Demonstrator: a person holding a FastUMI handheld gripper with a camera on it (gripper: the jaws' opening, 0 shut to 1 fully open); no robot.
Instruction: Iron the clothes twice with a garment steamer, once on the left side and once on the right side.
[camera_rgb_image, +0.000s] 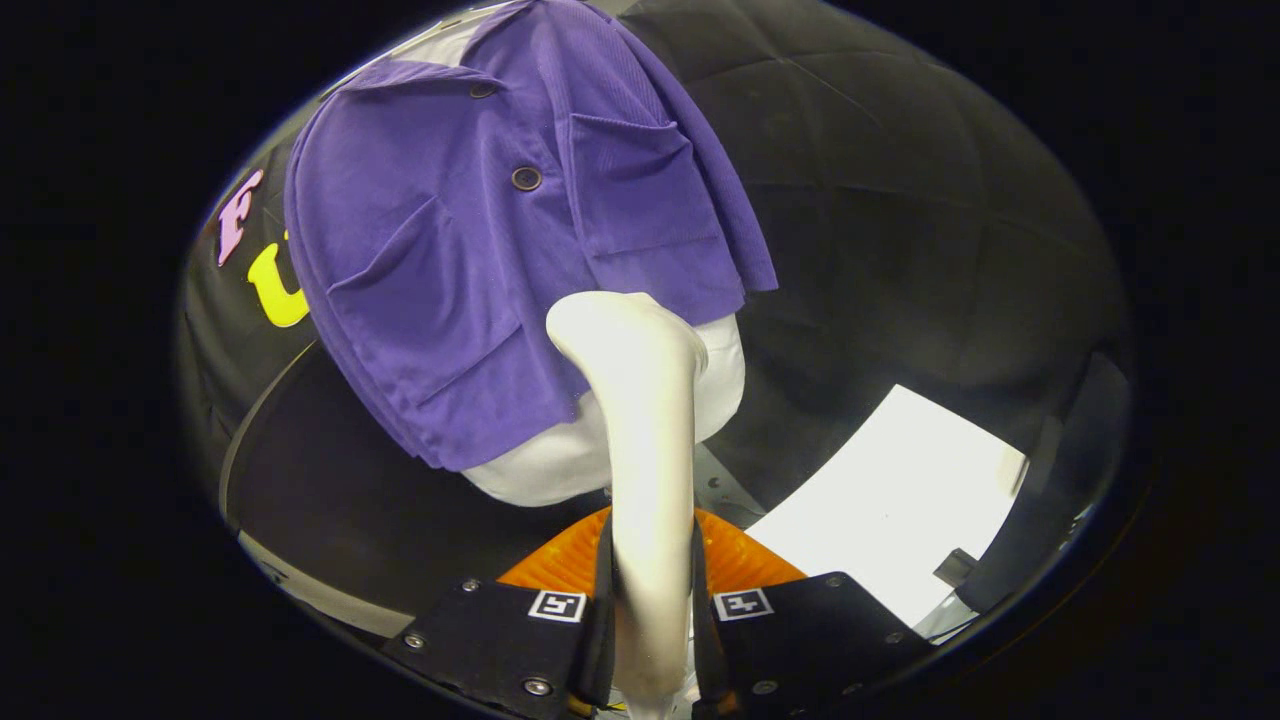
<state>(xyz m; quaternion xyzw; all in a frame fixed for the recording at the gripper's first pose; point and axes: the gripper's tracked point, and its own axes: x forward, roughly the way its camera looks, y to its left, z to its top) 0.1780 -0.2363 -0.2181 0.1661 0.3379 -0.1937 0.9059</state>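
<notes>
A purple short-sleeved shirt (480, 240) with dark buttons and two chest pockets hangs on a white mannequin torso (560, 465). A cream garment steamer (645, 420) runs up from between my fingers, its rounded head lying at the shirt's lower hem, near the button line. My gripper (650, 620) is shut on the steamer's handle, both fingers pressing its sides. Whether the head touches the cloth I cannot tell.
Black padded cloth (900, 220) forms the booth wall behind and to the right of the mannequin. A bright white sheet (900, 500) lies to the right of the fingers. A dark round base with a pale rim (300, 500) sits under the mannequin.
</notes>
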